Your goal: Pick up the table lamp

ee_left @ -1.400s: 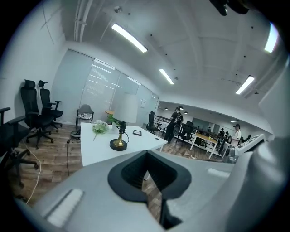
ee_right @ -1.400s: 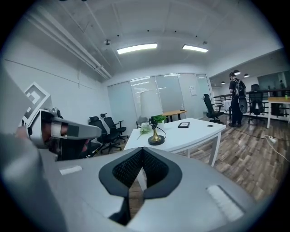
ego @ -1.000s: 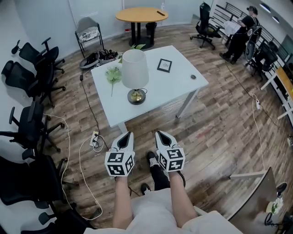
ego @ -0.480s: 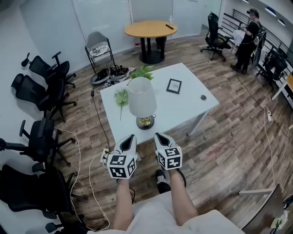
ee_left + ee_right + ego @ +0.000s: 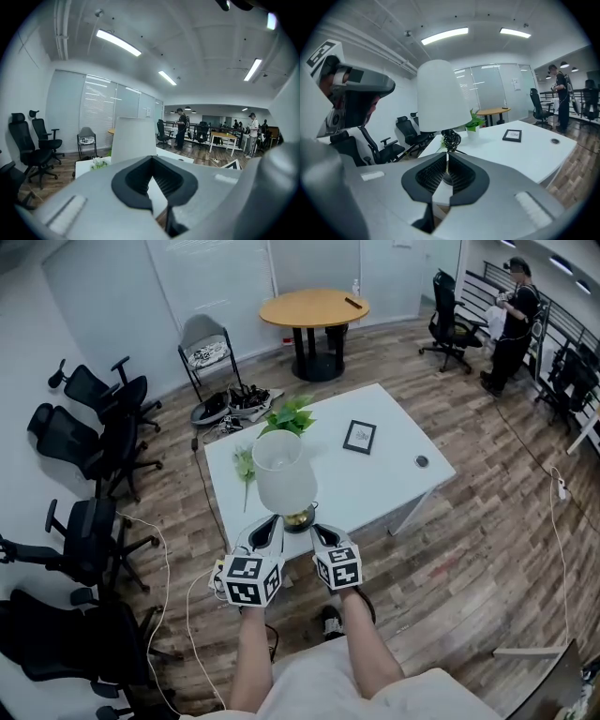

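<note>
The table lamp (image 5: 281,474) has a white shade and a brass base (image 5: 300,517) and stands near the front edge of the white table (image 5: 384,486). Both grippers are side by side at that edge, just before the base. My left gripper (image 5: 266,525) is shut and empty; in its own view the shade (image 5: 133,138) rises straight ahead of its tips (image 5: 151,157). My right gripper (image 5: 318,532) has just been opening: a thin slit shows between its jaws (image 5: 446,153), nothing in it. The shade (image 5: 443,96) and coiled cord (image 5: 451,139) stand right beyond it.
On the table are a potted plant (image 5: 289,414), a small picture frame (image 5: 360,436) and a small round object (image 5: 422,461). Office chairs (image 5: 94,427) line the left side, cables (image 5: 178,587) lie on the floor, a round wooden table (image 5: 314,307) stands behind, and a person (image 5: 514,320) is far right.
The person has walked up to the table. Both grippers have moved forward from over the floor to the table's front edge, close to the lamp's base.
</note>
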